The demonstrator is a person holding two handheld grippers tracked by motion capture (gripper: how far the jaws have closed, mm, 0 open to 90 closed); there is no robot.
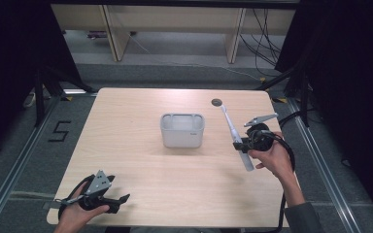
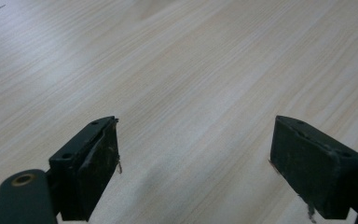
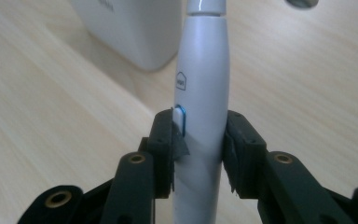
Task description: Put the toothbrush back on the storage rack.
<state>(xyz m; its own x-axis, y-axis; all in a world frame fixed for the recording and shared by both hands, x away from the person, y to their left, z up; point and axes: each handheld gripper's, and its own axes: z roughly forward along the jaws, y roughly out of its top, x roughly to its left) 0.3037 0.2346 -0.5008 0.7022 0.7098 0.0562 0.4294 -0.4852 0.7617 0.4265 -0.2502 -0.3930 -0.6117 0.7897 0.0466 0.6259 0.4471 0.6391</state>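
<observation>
A: Where's the slim white plastic electric toothbrush now?

B: At about 3 o'clock from the pale grey rectangular plastic holder, clear of the light wood-grain worktop. The right gripper has its 2 jaws pressed on the handle, only part-way closed because the handle fills the gap.

A: Why grab it there?

B: My guess: mid-handle, by the blue-ringed button, keeps it balanced and leaves the lower end free to go into the holder. The brush head points towards 12 o'clock, leaning a little left.

A: And the hands?

B: The right hand is curled around the gripper body, the forearm coming in from 5 o'clock. The left gripper sits low at 7 o'clock, jaws spread wide with nothing between them, likely just waiting.
</observation>
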